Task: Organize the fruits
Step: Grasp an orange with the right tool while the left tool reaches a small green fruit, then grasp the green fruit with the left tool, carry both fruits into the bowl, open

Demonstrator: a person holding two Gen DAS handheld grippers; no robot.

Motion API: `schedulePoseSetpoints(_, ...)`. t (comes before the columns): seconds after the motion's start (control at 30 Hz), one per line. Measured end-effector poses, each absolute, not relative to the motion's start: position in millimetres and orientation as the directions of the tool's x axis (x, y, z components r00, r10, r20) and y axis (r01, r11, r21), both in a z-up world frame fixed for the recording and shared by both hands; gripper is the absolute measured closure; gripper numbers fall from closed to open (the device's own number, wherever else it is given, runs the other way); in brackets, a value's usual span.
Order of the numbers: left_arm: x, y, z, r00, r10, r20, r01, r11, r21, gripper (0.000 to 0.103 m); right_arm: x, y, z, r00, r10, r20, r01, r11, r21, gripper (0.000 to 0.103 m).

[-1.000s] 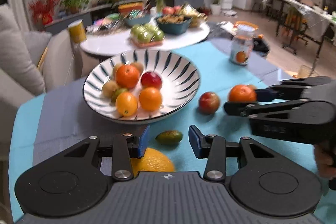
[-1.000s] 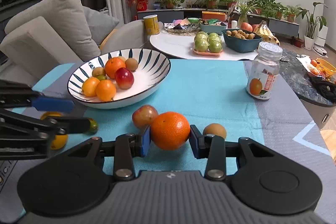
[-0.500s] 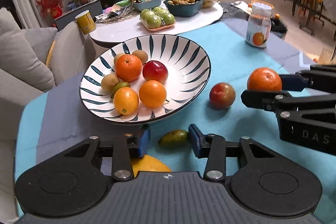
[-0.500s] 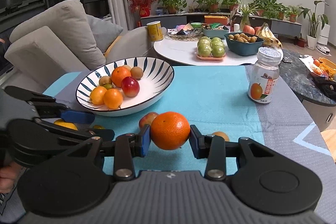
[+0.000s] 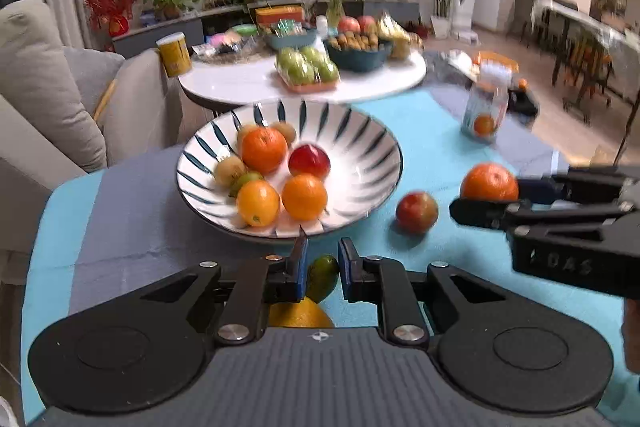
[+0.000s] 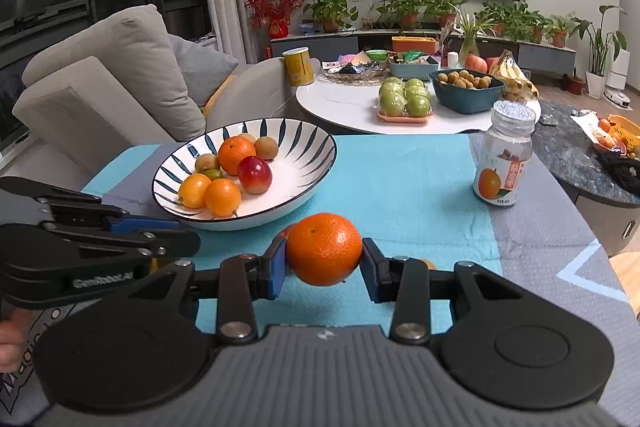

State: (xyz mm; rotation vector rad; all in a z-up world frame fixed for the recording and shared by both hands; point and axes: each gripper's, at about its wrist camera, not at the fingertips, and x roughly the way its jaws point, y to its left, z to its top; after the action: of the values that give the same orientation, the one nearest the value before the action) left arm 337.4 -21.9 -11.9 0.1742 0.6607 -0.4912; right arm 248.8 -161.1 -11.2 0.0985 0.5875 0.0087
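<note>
Task midway. Striped bowl [image 6: 280, 131] near the worktop's far-left edge already holds about eight fruits: oranges, a red one, small brown and green ones. Left outside on the blue cloth: red apple [image 5: 417, 212], yellow fruit [image 5: 300, 313] at the near edge, plus the two in hand. Right gripper [image 6: 324, 261] clenched on an orange [image 6: 324, 249], lifted off the cloth, near the bowl's rim; round, no clear long axis. Left gripper [image 5: 322, 265] has just been closing and now grasps a small green oval fruit [image 5: 322, 277]; long axis tilted up-right, pointing roughly toward the bowl.
</note>
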Motion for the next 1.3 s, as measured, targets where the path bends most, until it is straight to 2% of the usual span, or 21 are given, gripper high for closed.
schedulePoseSetpoints(0.2, 339, -5, 15, 0.736, -0.407, -0.542, 0.457, 0.888, -0.046, 0.088, 250, -159, -6, 0.839, 0.036, -0.542, 0.014, 0.996, 0.088, 0.017)
schedulePoseSetpoints(0.43, 350, 5, 25, 0.76, -0.392, -0.519, 0.417, 0.906, -0.072, 0.088, 255, -158, 6, 0.856, 0.04, -0.515, 0.004, 0.996, 0.084, 0.017)
schedulePoseSetpoints(0.8, 372, 22, 21, 0.755, -0.397, -0.522, 0.369, 0.915, -0.163, 0.088, 279, -150, 15, 0.859, 0.089, -0.505, -0.042, 0.994, 0.103, 0.017)
schedulePoseSetpoints(1.3, 399, 19, 5, 0.733, -0.388, -0.56, 0.342, 0.92, -0.19, 0.088, 299, -137, 9, 0.835, 0.136, -0.534, -0.073, 0.988, 0.138, 0.017)
